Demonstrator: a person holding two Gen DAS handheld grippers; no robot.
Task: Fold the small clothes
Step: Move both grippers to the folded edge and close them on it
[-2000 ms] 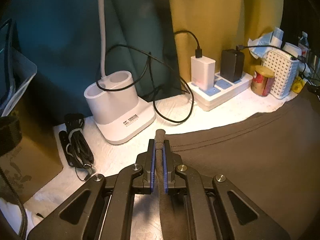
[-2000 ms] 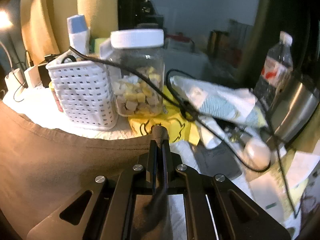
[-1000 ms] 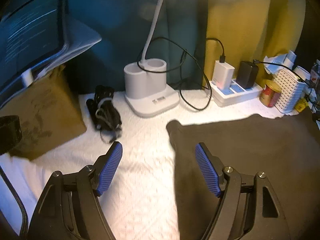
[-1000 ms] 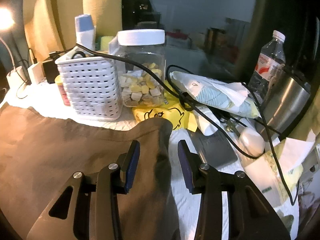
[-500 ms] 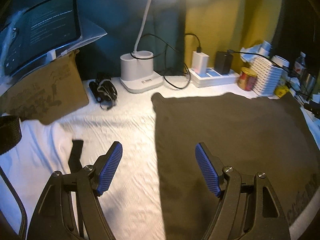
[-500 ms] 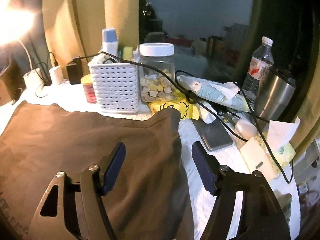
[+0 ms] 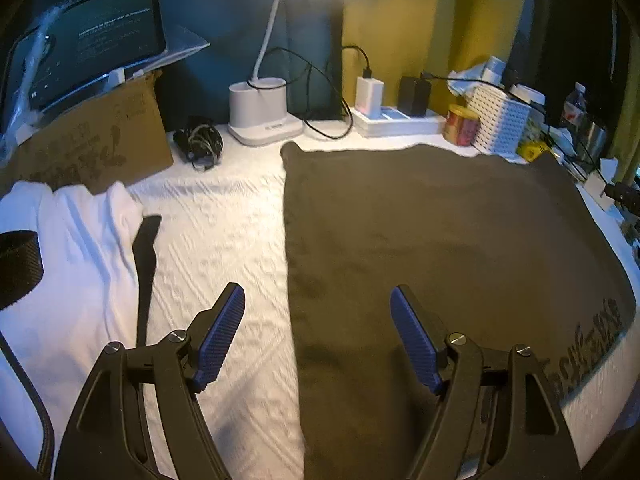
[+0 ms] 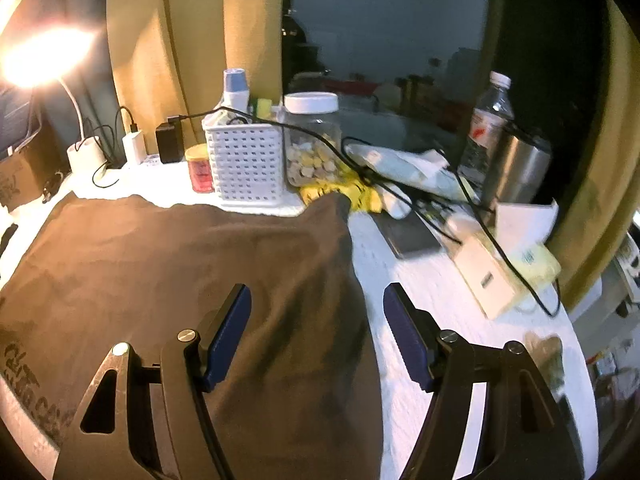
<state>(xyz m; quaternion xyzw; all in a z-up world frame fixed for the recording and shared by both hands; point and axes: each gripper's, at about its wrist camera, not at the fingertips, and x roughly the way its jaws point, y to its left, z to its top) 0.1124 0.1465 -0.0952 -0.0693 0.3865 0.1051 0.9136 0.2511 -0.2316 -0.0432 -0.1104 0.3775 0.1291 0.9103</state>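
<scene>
A dark brown garment [image 7: 440, 240] lies spread flat on the white textured table cover [image 7: 224, 232], with printed lettering near its near edge. It also shows in the right wrist view [image 8: 180, 264]. My left gripper [image 7: 318, 336] is open and empty, raised over the garment's left edge. My right gripper [image 8: 316, 334] is open and empty, raised over the garment's right edge. A white garment [image 7: 72, 264] with a dark strap lies at the left.
At the back stand a cardboard box [image 7: 92, 148] with a tablet, a lamp base [image 7: 260, 114], a power strip [image 7: 400, 120], a red can [image 7: 460, 130] and a white basket [image 8: 248, 168]. A jar [image 8: 312, 144], cables, a bottle [image 8: 490, 128] and a steel cup [image 8: 520, 168] crowd the right.
Both grippers were shut on the garment's far corners, then opened, let go and drew back toward me and upward. The garment now lies flat and more of the table shows.
</scene>
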